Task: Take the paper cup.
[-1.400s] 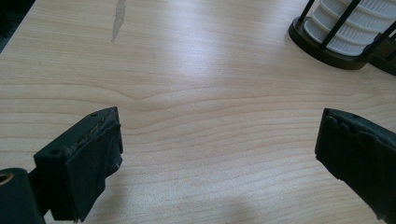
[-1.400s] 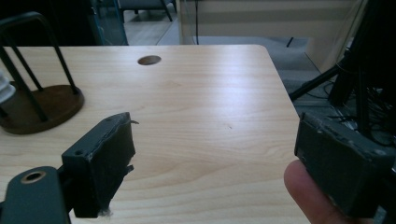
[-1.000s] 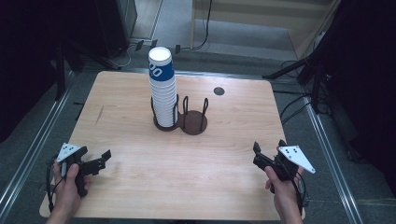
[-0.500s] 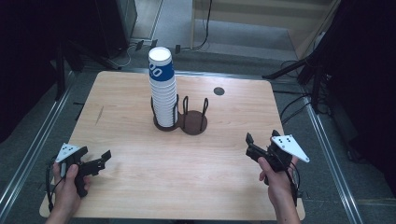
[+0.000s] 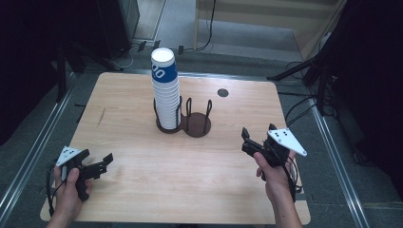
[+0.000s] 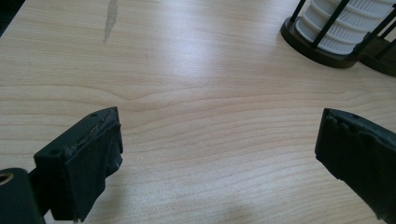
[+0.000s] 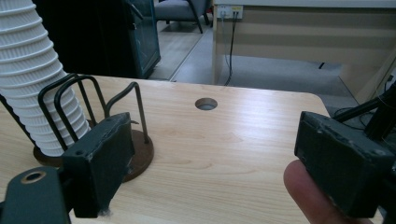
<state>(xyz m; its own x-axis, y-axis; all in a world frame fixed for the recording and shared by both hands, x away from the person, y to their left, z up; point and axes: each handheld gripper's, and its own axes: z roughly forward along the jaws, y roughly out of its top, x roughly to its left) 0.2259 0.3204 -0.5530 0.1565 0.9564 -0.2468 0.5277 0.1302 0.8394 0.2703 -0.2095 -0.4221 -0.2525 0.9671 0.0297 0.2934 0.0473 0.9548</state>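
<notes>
Moving forward from the table's near edge, the right gripper (image 5: 258, 137) now sits closer to the cup stack (image 5: 166, 90) in its holder (image 5: 196, 127), jaws apart and empty; probably a reach begins. The left gripper (image 5: 97, 162) rests wide open, unmoved.

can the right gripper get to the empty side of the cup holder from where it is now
Probably yes. The right gripper is open, with bare table between it and the empty holder ring; the cup stack stands in the other ring, beyond it.
</notes>
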